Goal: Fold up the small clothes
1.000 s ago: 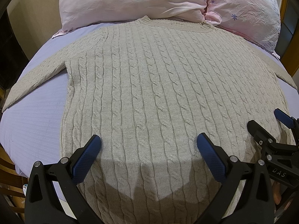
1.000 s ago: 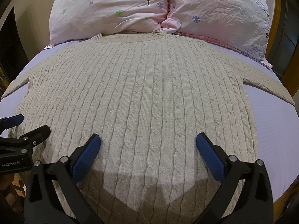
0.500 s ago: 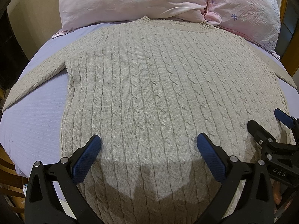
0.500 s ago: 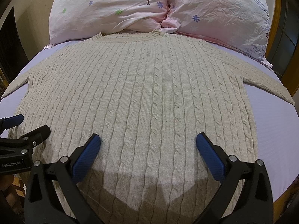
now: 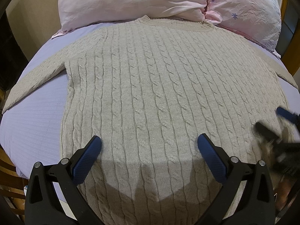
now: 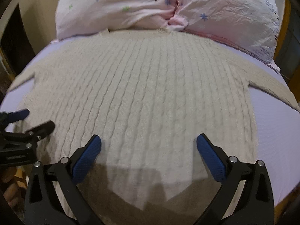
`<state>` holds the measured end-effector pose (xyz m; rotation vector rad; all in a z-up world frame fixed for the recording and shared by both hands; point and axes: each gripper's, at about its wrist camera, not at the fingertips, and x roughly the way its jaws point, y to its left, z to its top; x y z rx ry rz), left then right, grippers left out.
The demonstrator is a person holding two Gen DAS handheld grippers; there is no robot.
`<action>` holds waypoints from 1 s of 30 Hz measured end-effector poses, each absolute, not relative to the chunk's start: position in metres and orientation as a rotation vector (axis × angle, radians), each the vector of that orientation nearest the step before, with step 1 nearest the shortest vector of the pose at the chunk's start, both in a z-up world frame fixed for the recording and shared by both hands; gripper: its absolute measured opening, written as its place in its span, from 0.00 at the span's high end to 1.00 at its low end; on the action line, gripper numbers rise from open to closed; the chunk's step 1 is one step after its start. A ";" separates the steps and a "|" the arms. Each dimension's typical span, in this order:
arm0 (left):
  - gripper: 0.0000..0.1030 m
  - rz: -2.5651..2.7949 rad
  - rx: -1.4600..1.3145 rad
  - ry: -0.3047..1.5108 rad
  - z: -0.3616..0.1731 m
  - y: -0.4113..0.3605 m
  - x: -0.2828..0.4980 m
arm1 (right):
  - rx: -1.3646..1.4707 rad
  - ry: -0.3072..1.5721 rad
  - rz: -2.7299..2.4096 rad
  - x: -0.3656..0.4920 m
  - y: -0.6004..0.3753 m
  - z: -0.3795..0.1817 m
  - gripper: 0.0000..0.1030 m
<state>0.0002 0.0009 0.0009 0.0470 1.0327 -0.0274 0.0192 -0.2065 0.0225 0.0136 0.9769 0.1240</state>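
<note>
A beige cable-knit sweater (image 5: 159, 86) lies flat on the bed, neck toward the pillows, sleeves spread to both sides. It also fills the right wrist view (image 6: 150, 93). My left gripper (image 5: 149, 146) is open and empty above the sweater's lower left part. My right gripper (image 6: 149, 146) is open and empty above its lower right part. The right gripper shows blurred at the right edge of the left wrist view (image 5: 271, 123). The left gripper shows at the left edge of the right wrist view (image 6: 35, 120).
The lilac bedsheet (image 5: 33, 116) shows beside the sweater on both sides (image 6: 277, 135). Two pink flowered pillows (image 5: 131, 1) (image 6: 234, 13) lie at the head of the bed. Wooden bed frame edges (image 5: 7, 168) are at the lower left.
The right gripper has started to move; its view is blurred and shifted forward and up. The left gripper has barely moved. The sweater lies as before.
</note>
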 end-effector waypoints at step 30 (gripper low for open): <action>0.01 0.100 -0.463 0.562 0.036 0.186 -0.003 | 0.955 0.575 -0.530 0.056 -0.638 0.032 0.94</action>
